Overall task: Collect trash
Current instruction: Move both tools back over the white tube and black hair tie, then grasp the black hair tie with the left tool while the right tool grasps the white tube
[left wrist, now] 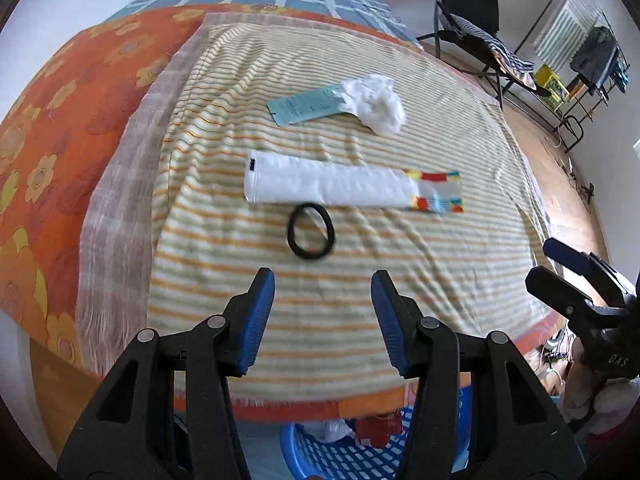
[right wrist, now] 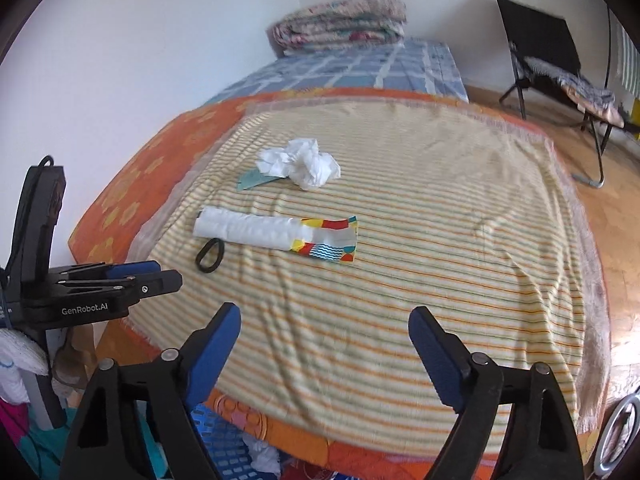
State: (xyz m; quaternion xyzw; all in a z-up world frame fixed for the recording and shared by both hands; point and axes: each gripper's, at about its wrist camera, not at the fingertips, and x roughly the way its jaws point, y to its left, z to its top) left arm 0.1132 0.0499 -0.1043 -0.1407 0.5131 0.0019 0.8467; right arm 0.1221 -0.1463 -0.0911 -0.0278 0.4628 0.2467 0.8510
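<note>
Four bits of stuff are lying on the striped blanket (left wrist: 400, 280), and the one that matters for my next reach is the black hair-tie ring (left wrist: 310, 231), since it sits closest to me, dead ahead of my left gripper (left wrist: 323, 322) and pretty much lined up with the gap between its blue pads. Just past it, touching or nearly touching its far edge, is the long white wrapper with the colourful end (left wrist: 352, 186), and its long axis runs crosswise to my left jaws, white end to the left, printed end to the right. Farther back there's the teal packet (left wrist: 306, 105) with the crumpled white tissue (left wrist: 380, 100) sitting on its right end. From my right gripper (right wrist: 325, 352) all of this lies ahead and off to the left, well apart, so I'd say the left hand is the nearer one for whatever gets picked first. Both sets of jaws are spread wide with nothing between them. Down below the edge of the bed I can see a blue perforated basket (left wrist: 340, 456) with some scraps in it, which I'm guessing is where the trash goes.
</note>
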